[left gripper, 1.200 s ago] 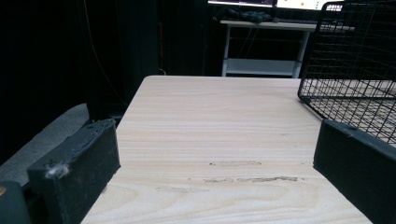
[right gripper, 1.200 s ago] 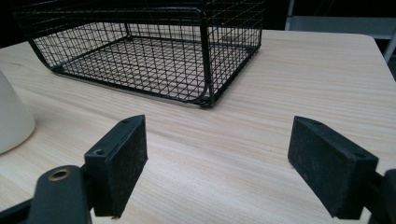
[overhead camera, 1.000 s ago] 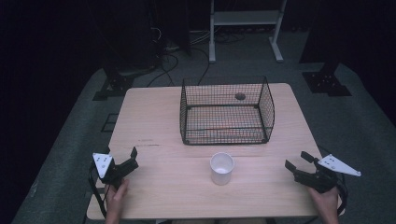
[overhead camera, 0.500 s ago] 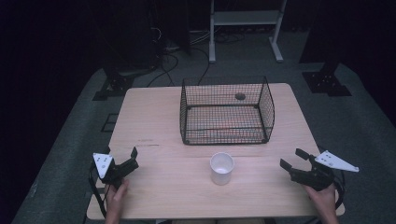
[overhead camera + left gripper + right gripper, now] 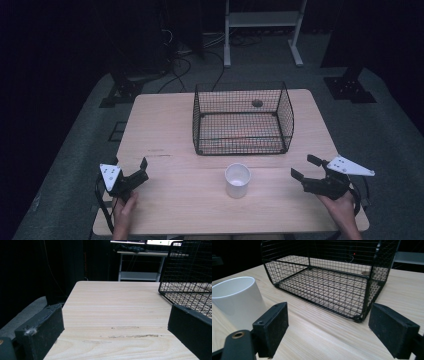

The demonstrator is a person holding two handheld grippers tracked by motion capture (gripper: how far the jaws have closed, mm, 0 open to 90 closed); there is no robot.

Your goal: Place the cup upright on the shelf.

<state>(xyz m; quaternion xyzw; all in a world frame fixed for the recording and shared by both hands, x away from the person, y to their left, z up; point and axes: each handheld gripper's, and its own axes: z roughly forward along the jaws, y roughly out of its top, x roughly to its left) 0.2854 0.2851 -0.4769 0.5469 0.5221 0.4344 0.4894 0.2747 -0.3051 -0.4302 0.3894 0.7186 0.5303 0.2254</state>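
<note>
White cup [image 5: 237, 180] upright before wire basket [image 5: 242, 119]; left gripper [image 5: 136, 174] and right gripper [image 5: 305, 168] both spread apart, empty.

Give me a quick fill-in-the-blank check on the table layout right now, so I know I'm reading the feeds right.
1. The white cup stands on the table and is ____ inside.
2. The wire basket lies on the far side of the cup, and its top is ____.
3. The jaws of the left gripper and of the right gripper are both ____.
4. The cup is nearer the ____ gripper.

Missing words: empty; open; open; right
</note>
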